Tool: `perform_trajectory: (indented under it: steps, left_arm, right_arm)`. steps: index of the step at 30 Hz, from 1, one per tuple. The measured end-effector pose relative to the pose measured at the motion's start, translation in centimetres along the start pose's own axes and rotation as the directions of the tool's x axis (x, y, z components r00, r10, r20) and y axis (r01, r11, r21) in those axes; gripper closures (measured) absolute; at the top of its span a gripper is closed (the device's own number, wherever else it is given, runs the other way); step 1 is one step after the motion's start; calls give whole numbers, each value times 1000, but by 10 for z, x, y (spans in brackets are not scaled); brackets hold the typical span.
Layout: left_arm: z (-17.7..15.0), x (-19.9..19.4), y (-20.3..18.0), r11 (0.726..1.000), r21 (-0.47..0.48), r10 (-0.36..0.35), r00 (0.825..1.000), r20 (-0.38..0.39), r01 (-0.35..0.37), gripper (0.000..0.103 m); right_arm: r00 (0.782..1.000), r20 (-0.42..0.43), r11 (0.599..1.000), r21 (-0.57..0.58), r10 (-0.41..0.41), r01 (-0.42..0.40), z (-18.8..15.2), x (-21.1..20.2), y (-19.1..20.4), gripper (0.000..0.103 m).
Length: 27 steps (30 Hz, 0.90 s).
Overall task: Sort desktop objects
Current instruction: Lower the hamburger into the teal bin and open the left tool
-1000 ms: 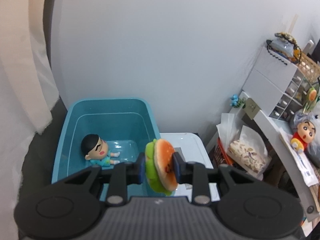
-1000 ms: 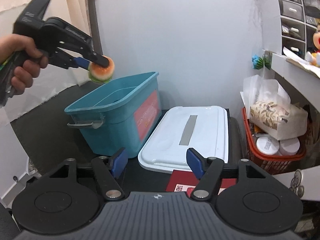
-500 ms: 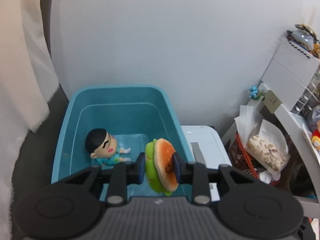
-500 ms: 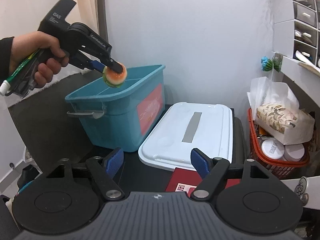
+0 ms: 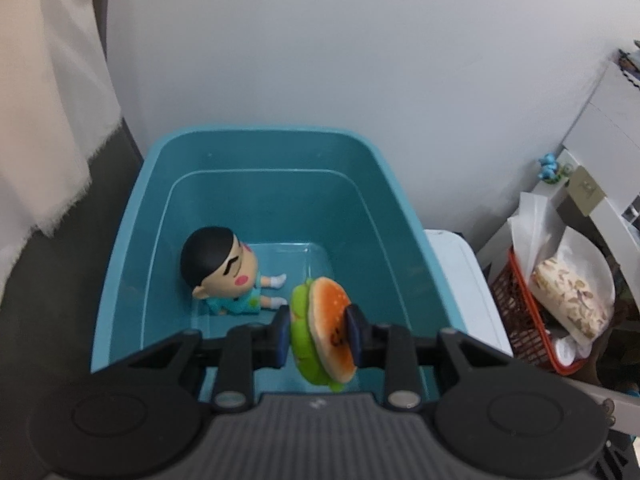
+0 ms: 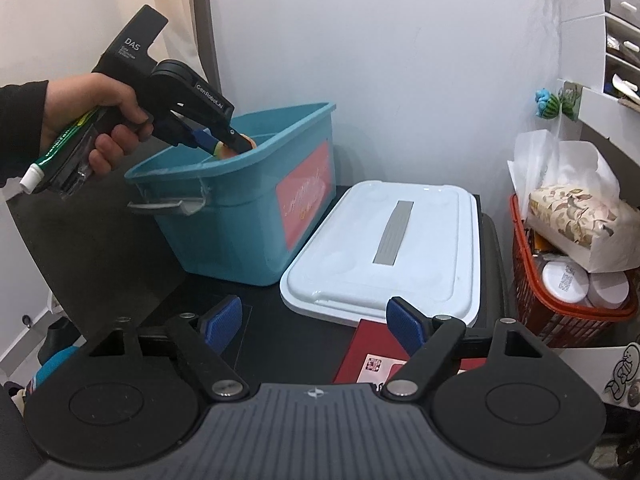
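Left gripper clamped burger toy inside teal bin mouth; best released low, clear of figurine. Right gripper empty, jaws opening above desk.

A black tabletop carries a teal storage bin at the back left, a white lid lying flat just beside it on the right, a red booklet at the lid's near edge, and a red basket far right
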<state>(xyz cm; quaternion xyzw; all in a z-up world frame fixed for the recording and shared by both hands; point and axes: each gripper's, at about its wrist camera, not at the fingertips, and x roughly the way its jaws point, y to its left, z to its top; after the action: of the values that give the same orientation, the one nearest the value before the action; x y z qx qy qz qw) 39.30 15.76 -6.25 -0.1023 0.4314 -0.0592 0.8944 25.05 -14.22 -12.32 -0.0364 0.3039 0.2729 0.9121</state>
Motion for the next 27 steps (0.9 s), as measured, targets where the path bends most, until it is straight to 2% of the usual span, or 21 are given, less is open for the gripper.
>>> perform_trajectory:
  steps: [11, 27]
  left_arm:
    - [-4, 13, 9, 1000, -15, 5, 999, -35, -5, 71]
    - [0, 16, 3, 1000, 7, 23, 998, -53, -22, 71]
  right_arm:
    - [1000, -27, 1000, -6, -1, 1, -2, 9, 3, 19]
    - [1000, -17, 1000, -14, 10, -10, 0, 7, 6, 19]
